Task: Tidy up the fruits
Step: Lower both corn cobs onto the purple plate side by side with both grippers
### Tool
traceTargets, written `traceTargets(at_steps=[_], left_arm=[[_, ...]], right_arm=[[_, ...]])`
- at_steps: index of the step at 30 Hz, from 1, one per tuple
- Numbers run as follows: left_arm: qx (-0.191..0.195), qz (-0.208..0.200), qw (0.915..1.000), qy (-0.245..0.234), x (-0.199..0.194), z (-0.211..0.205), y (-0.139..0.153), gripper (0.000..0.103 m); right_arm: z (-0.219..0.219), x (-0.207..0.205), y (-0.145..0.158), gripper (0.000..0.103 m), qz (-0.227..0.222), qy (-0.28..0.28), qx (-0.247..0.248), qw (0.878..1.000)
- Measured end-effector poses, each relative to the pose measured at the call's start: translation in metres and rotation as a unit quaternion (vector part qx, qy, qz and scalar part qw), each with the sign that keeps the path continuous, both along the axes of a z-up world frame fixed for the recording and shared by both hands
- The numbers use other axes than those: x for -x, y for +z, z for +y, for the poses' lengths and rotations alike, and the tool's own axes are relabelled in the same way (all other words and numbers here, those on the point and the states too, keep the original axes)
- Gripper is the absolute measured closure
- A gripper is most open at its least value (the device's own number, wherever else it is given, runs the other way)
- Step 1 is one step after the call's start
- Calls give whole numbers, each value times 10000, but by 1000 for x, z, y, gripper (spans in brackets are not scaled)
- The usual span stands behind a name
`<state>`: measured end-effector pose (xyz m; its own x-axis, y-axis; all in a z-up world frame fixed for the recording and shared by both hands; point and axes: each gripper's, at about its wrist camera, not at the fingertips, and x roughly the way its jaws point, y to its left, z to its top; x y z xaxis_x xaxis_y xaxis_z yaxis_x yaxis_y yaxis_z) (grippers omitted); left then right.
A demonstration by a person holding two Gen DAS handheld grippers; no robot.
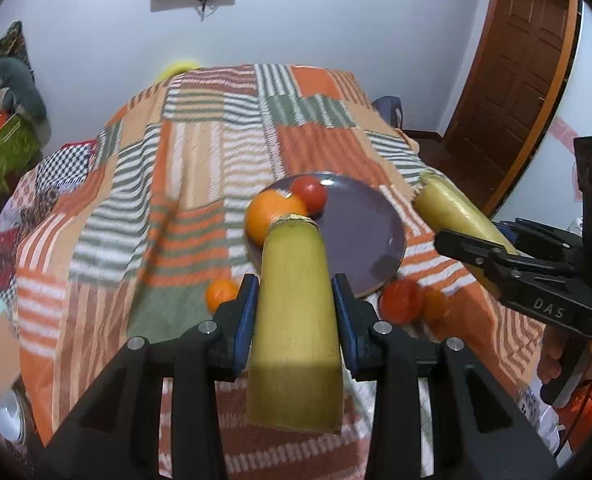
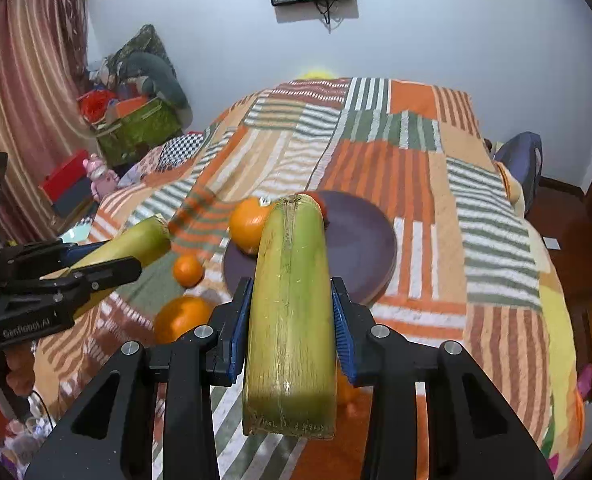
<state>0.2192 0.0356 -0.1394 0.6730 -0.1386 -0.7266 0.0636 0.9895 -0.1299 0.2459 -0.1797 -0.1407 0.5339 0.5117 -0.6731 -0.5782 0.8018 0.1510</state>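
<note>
From the left wrist camera, the left gripper (image 1: 293, 308) clamps a thick yellow-green cane section (image 1: 296, 320) between its blue pads (image 1: 243, 322), the stalk's rough cut end pointing at a purple plate (image 1: 360, 236) on the striped patchwork blanket (image 1: 199, 152). A large orange (image 1: 267, 216) and a red tomato (image 1: 310, 194) sit on the plate's far-left rim; a small orange (image 1: 221, 292) and another tomato (image 1: 402, 300) lie on the blanket just beside the plate. At right, the right gripper (image 1: 492, 240) grips a second cane piece (image 1: 450, 208).

From the right wrist camera, the right gripper (image 2: 291, 316) is closed on that greener, streaked stalk (image 2: 291, 308), held above the plate's (image 2: 360, 240) near edge.
</note>
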Motion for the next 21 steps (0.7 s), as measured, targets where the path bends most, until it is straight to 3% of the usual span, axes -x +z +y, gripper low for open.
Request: traceTargets(at_steps=[9,21], left_arm=[[-47,5,9997,-254,-47,-24,-2,66],[60,276,9986,-437,-109,-43,-30,66]], right_arm=[[2,-30,0,69,-76,-168,14,9998],[2,-73,-23,69,111,-315,194,9993]])
